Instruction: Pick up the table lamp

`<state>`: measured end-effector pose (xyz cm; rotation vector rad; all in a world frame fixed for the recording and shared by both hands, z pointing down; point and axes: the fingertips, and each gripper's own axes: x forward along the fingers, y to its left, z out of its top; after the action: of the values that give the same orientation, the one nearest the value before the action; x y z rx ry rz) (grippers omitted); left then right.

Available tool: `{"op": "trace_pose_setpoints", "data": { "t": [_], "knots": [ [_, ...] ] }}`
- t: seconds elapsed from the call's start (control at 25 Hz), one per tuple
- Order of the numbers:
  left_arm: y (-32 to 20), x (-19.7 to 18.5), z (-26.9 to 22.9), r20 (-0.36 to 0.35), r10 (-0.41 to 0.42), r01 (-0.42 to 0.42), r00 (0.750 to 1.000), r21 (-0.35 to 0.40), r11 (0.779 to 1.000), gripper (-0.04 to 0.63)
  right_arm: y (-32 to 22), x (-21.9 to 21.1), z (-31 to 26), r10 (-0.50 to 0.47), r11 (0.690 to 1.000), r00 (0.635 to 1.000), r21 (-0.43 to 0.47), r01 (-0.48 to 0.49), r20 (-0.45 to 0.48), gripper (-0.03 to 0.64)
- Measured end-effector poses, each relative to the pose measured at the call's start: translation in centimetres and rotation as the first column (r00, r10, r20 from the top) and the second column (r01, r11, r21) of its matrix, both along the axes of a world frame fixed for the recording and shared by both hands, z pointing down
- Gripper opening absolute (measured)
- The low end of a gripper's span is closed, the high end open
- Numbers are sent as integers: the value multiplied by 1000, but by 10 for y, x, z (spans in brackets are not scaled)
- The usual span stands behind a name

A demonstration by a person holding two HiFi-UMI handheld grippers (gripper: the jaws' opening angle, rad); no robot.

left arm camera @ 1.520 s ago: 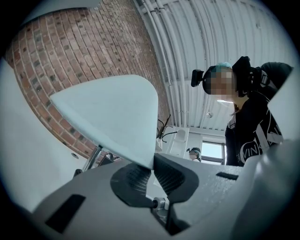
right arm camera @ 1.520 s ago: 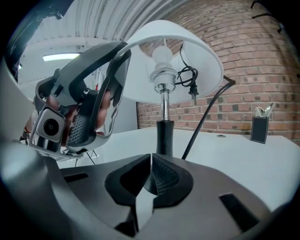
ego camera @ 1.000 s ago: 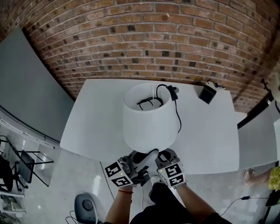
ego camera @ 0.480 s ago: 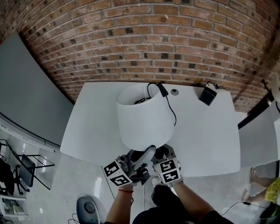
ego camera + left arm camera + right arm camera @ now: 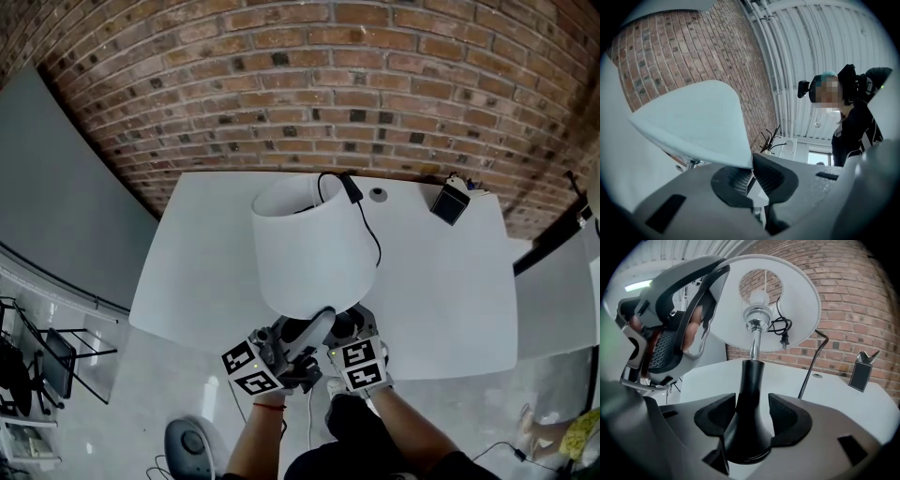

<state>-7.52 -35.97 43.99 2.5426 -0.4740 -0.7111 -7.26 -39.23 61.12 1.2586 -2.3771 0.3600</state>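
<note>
White table against a brick wall, a small black box near its far right corner

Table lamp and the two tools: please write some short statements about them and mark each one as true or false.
1. The shade is white. True.
2. The left tool is shut on the shade's edge. True.
3. The right tool is clamped tight on the black stem. False: its jaws are opening, with the stem between them.
4. The cable over the shade is white. False: it is black.
5. A small black box stands near the far right corner of the table. True.
</note>
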Motion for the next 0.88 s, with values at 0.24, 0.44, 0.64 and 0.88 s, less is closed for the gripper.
{"op": "trace_pose_setpoints", "data": {
  "t": [0.24,0.44,0.64,0.88],
  "knots": [
    [0,4,0,12,8,-8,1000,4,1000,17,-3,-3,4,-15,999,1000,-29,16,13,204],
    [-3,5,0,20,6,-6,1000,-4,1000,17,-5,-6,3,-28,999,1000,-31,29,5,204],
    [-8,7,-2,26,3,-3,1000,-14,1000,17,-6,-7,5,-57,997,998,-49,57,8,202],
    [-12,11,0,34,5,-5,999,-20,1000,17,-9,-7,8,-86,993,995,-76,91,58,183]
  ]
}}
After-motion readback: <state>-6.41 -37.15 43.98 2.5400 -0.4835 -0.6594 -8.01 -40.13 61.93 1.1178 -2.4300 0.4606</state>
